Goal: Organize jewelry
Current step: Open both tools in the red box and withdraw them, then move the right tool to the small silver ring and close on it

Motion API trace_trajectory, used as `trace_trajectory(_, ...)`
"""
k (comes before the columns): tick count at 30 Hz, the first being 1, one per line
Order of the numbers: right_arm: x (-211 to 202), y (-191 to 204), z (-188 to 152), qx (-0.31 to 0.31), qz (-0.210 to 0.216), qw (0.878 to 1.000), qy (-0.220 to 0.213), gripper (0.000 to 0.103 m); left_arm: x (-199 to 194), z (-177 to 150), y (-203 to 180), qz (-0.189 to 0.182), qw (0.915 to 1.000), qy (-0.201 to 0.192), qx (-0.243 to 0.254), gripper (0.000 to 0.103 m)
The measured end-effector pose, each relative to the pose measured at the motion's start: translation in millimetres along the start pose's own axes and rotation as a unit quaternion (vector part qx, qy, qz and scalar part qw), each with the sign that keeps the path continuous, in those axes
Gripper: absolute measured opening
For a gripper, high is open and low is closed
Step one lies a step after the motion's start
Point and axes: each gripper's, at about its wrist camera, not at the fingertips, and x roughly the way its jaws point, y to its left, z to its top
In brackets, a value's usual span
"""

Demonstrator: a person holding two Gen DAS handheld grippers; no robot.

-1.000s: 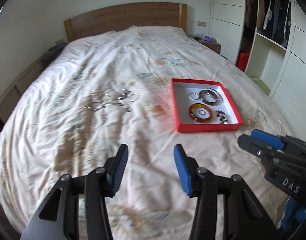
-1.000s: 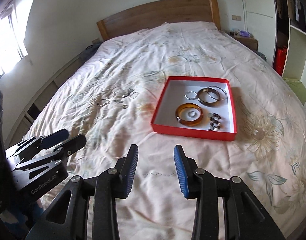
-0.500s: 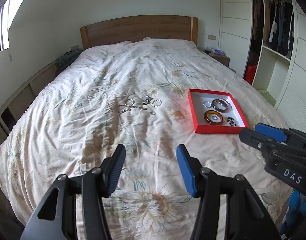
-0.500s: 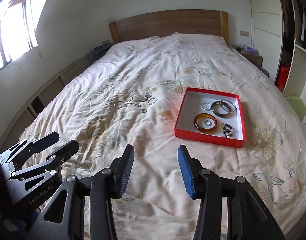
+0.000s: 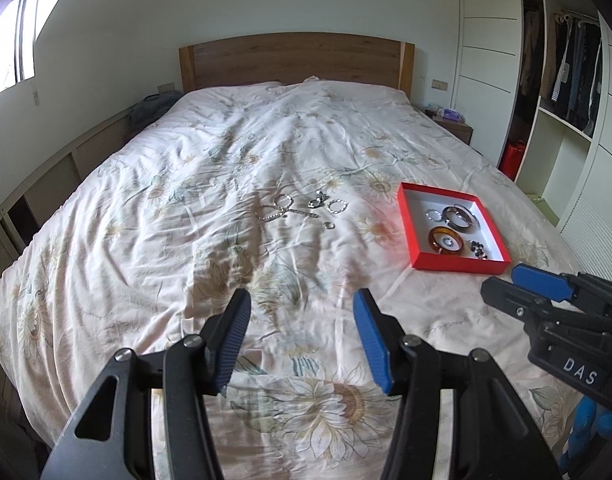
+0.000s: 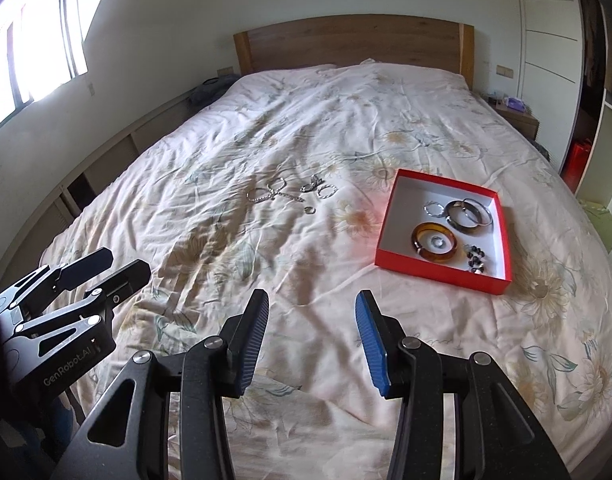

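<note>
Loose jewelry waits on the bed beside the red box

Both tongs, left tongs (image 5: 302, 336) and right tongs (image 6: 311, 336), hang released and empty, well short of the red box (image 6: 441, 274). The loose silver pieces (image 5: 302, 210) lie left of it; best approach low, pinching one piece at a time.
</note>
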Motion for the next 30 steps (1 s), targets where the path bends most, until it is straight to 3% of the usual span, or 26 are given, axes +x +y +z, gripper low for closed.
trace_trajectory(7,26,-2,0,0.0,0.006,1.0,0.024,0.045,27,-2,4,-0.002,0.9996,0.029,-0.001,0.051)
trace_trajectory(19,105,-13,15,-0.003,0.02,0.997,0.074,0.045,111,-9,33,-0.014,0.9945,0.095,-0.043,0.051)
trace_trajectory(30,195,-17,66,-0.007,0.063,0.994,0.086,0.041,197,29,55,-0.02,0.9914,0.113,-0.063,0.051)
